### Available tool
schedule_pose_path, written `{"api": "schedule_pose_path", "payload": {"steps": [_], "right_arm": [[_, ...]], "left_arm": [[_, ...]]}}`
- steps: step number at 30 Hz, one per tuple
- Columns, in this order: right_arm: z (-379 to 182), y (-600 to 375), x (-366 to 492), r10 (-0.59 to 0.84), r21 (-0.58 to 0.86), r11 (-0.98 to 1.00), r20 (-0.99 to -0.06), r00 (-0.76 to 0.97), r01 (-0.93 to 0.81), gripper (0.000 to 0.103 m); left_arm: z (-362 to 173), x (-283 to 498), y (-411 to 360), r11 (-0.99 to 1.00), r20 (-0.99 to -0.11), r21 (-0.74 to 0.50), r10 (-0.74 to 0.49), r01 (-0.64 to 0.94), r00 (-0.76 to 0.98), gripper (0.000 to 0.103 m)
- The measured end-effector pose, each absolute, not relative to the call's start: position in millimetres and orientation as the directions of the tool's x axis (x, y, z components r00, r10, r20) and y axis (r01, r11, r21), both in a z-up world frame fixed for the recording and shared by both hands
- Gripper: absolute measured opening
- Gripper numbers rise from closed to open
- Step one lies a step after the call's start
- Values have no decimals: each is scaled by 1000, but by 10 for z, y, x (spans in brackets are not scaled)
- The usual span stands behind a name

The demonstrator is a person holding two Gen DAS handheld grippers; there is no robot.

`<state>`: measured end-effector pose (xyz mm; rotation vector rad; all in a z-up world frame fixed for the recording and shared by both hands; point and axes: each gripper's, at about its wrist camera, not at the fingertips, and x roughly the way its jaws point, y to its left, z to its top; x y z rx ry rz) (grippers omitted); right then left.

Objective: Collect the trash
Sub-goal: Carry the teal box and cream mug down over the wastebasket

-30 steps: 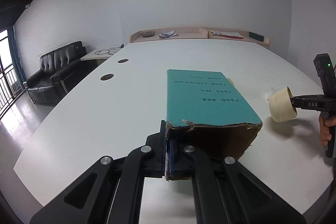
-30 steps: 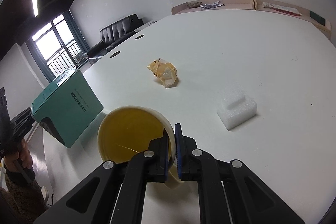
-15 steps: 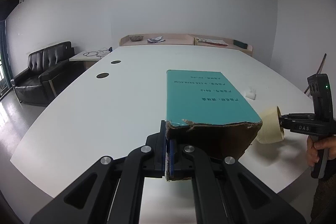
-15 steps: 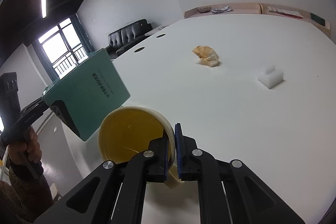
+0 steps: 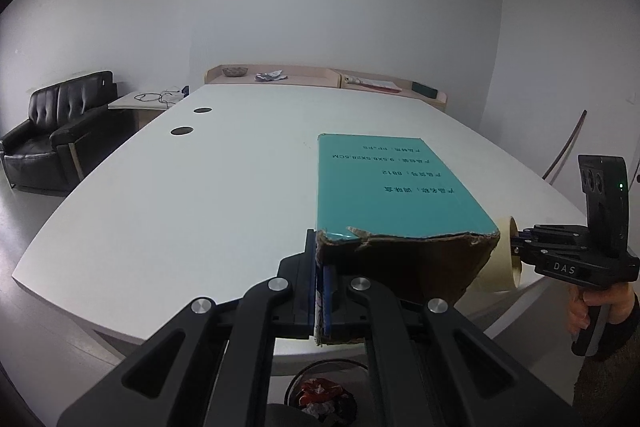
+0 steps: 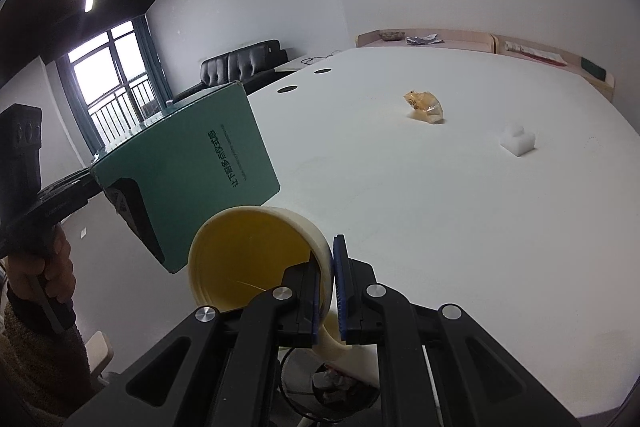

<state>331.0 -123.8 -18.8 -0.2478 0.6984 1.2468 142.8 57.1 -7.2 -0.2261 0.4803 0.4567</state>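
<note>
While the left claw (image 5: 321, 291) pinches the torn teal cardboard box (image 5: 384, 187) at centre frame, the right claw (image 6: 327, 279) clamps the cream plastic cup (image 6: 256, 259). Both hang above the dark bin (image 5: 324, 397) at bottom.

— What colour is the box (image 5: 394, 187) in my left tongs (image 5: 320, 301)?

— Teal, with dark printed lettering on top and a raw brown torn edge.

— And the cup (image 6: 256, 259) my right tongs (image 6: 328, 291) pinch?

— Cream outside, yellow inside. My pads (image 6: 340, 287) are blue, the arms black.

— On the white table (image 6: 400, 207), at one o'clock?

— An orange, clear wrapper (image 6: 425, 105); at two o'clock, a white foam block (image 6: 519, 140).

— The sofa (image 5: 56, 131)?

— Black.
</note>
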Motion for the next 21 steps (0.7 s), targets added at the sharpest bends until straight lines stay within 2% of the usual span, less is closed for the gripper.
{"api": "schedule_pose_path", "payload": {"steps": [9,21], "right_arm": [[-118,-1522,2707,774,138,334,-604,188,-932,11],[-270,-2012,2164,774,151,350,-603,195,-924,11]], "left_arm": [[-139,860,357,896,-485,-90,342,-435,805,3],[-257,367,136,911,-506,-97,302,-401,808,3]]}}
